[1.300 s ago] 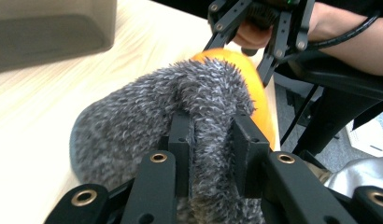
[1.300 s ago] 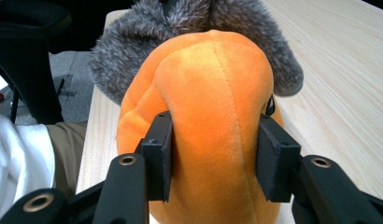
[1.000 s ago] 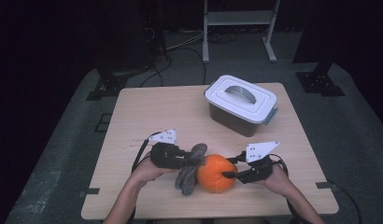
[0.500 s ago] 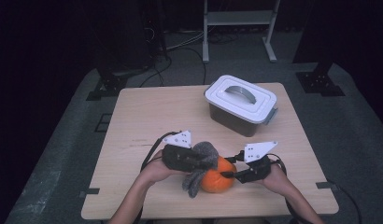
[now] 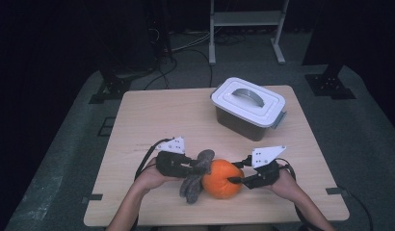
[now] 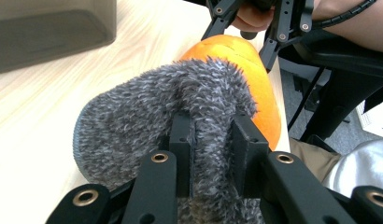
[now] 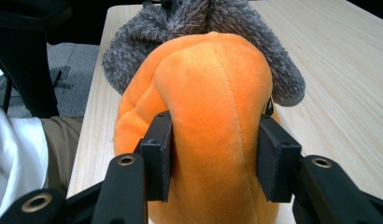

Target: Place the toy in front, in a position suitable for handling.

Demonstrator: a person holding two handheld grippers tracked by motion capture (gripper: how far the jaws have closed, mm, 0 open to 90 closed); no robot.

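An orange plush pumpkin (image 5: pixel 222 179) sits near the table's front edge. My right gripper (image 5: pixel 235 174) comes at it from the right and is shut on it, pads pressed into both flanks (image 7: pixel 213 149). A grey fuzzy cloth (image 5: pixel 193 185) lies against the pumpkin's left side and droops onto the table. My left gripper (image 5: pixel 198 168) is shut on a fold of that cloth (image 6: pixel 210 135). In the left gripper view the grey cloth (image 6: pixel 147 116) covers part of the orange plush (image 6: pixel 259 79). Beyond the plush, the right gripper view shows the cloth (image 7: pixel 180 23).
A grey box with a white handled lid (image 5: pixel 248 108) stands at the back right of the wooden table (image 5: pixel 162 115). Behind the table a metal rack (image 5: pixel 246 19) and cables stand on the dark floor. The person's lap is just past the front edge.
My left gripper carried the grey cloth right against the pumpkin, then drew back left a little. The right gripper and the pumpkin have stayed put.
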